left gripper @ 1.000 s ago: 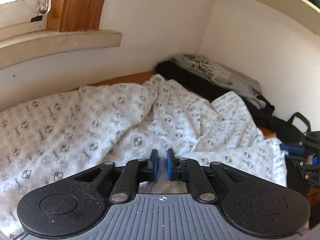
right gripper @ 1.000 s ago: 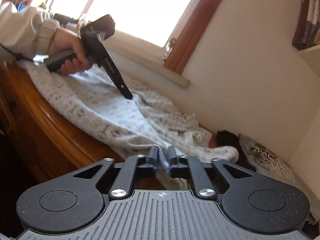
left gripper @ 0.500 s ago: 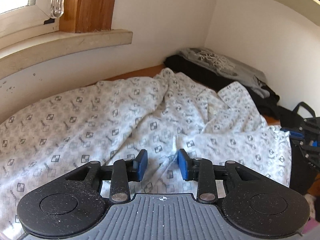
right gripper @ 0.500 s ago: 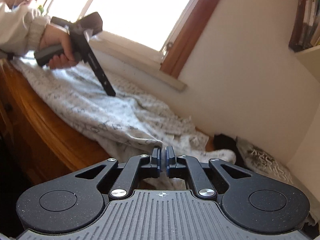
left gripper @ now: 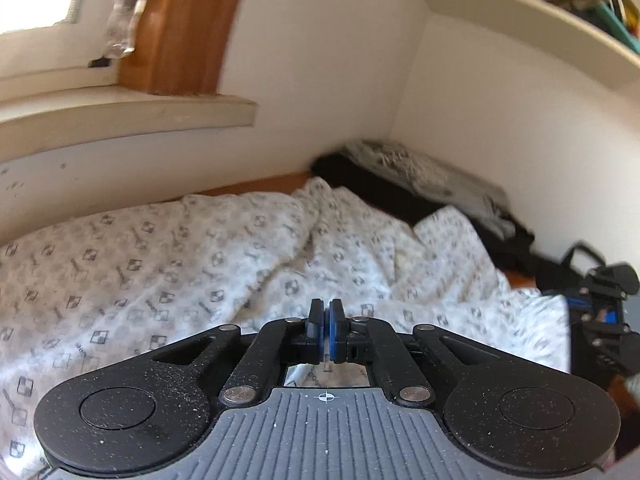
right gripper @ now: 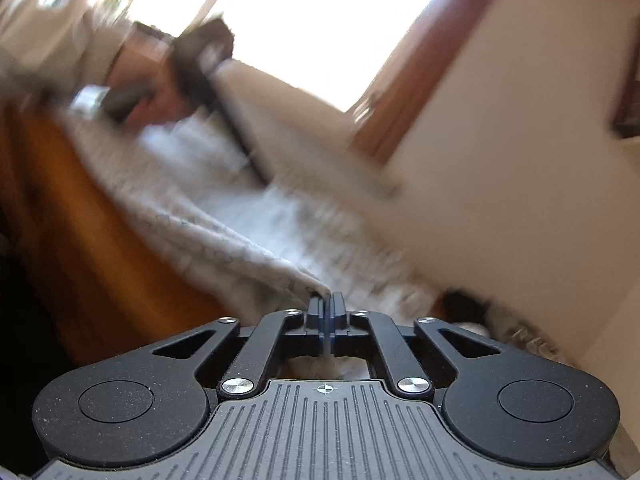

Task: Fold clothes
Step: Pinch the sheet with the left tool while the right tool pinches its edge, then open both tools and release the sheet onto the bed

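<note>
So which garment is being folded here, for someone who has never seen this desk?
Start at the window sill and drop to the wooden surface below it. The white patterned garment sprawls across it, printed with small dark squares, unlike the black and grey clothes in the corner.

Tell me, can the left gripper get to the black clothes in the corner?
Probably yes. The left gripper looks shut on the white patterned cloth, and only that rumpled cloth lies between it and the black clothes, so it would need to let go first.
</note>
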Tool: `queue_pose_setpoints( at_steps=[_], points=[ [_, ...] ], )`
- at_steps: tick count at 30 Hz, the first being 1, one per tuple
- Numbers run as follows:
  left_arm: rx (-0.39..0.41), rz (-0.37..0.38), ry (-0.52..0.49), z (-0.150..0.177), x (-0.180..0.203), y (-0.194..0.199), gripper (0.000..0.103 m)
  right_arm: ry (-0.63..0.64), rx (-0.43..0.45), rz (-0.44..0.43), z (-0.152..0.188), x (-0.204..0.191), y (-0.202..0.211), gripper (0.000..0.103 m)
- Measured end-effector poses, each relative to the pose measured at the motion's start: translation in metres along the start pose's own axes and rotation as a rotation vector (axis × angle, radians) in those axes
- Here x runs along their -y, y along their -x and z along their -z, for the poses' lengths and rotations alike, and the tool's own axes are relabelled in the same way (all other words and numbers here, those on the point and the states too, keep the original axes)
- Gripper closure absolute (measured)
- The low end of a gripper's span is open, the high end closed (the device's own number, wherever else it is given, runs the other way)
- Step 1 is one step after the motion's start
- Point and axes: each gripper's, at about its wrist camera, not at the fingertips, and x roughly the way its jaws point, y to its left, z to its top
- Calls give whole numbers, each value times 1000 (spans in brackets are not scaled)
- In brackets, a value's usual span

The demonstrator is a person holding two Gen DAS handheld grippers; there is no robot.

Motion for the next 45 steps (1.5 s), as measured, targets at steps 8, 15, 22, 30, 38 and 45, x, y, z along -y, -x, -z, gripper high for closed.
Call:
queue_pose_setpoints(
  at_steps=[8, 15, 22, 30, 38, 45],
  points=[
    [16, 77, 267, 4, -40, -3, 101, -41, -65, 30, 14, -7, -15, 86],
    [-52, 63, 249, 4, -37, -13, 101, -14, -112, 41, 21, 0, -16, 98],
    [-75, 61, 252, 5, -39, -16, 101, -17, -167, 81, 35, 17, -18, 95],
    [-93, 51, 249, 6, -39, -18, 97, -175, -180, -14, 45, 55, -2, 71],
    [47, -150, 105, -4, -8, 19, 67, -387, -111, -64, 39, 71, 14, 58],
    [21, -279, -62, 15, 16, 57, 37, -534, -70, -65, 23, 55, -3, 80]
  ],
)
